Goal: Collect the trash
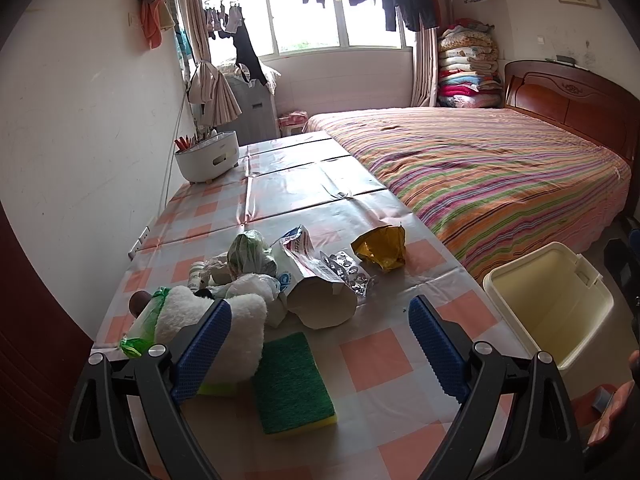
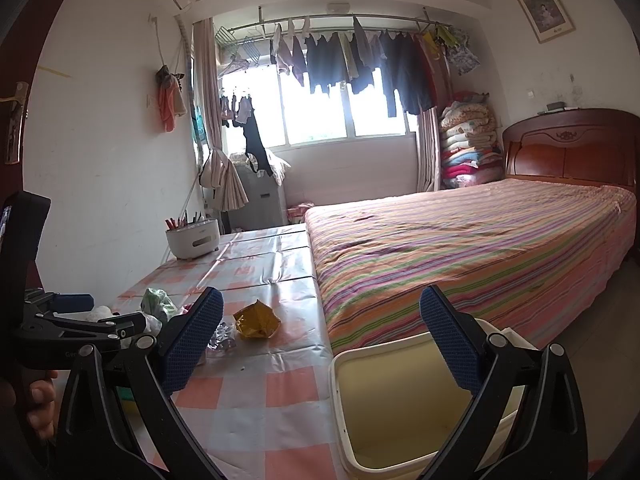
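left claw (image 1: 320, 332) wide open, empty, w/ crumpled yellow foil wrapper (image 1: 380, 249) ahead, slightly right on checked desk (image 1: 372, 356); right claw (image 2: 322, 322) open, empty over cream plastic bin (image 2: 340, 364).

Striped bed (image 2: 460, 248) fills the right; behind it a bright window (image 2: 320, 108), laundry (image 2: 360, 60) hanging above.

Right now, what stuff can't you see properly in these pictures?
- Bin: its bottom is cut off by the right wrist view's lower edge.
- Plush toy: partly behind the left gripper finger, left wrist view.
- Silver wrappers: too small, half behind the right gripper finger.
- Wrapper print: unreadable.
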Demonstrator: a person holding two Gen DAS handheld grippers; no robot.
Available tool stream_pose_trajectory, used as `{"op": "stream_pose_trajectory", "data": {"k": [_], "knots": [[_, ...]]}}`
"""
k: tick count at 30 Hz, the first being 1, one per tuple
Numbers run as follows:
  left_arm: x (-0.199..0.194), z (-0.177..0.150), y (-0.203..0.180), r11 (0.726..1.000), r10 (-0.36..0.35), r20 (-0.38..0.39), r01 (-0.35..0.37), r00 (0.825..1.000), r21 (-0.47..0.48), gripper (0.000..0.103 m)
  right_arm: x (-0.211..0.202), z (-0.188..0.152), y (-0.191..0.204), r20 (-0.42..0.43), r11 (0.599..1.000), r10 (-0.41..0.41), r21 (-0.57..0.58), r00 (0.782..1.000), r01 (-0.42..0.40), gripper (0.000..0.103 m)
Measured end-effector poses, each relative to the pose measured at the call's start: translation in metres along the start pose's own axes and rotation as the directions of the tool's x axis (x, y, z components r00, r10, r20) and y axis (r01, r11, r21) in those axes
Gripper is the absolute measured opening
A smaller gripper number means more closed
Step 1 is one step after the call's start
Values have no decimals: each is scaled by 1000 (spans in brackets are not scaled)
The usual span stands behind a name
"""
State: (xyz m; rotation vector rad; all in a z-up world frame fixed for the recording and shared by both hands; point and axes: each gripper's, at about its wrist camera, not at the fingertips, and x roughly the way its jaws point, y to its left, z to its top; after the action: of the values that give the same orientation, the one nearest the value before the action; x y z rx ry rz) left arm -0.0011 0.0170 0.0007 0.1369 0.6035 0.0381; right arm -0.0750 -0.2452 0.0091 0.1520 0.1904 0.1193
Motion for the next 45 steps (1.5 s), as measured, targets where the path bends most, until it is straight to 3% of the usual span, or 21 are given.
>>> {"op": "stream_pose_trajectory", "data": {"k": [27,40,45], "knots": [[-1,0,11,1000,17,4,-17,1000,-10,88,3,-2,4,-9,1000,15,-2,1000,-15,97],[4,1,57,995,57,0,-56,998,-87,88,17,-4,48,-43,988,135,-75,990,-138,97],[5,4,88,986,128,25,-124,992,-109,88,28,0,66,-75,973,203,-94,976,-209,97]]}}
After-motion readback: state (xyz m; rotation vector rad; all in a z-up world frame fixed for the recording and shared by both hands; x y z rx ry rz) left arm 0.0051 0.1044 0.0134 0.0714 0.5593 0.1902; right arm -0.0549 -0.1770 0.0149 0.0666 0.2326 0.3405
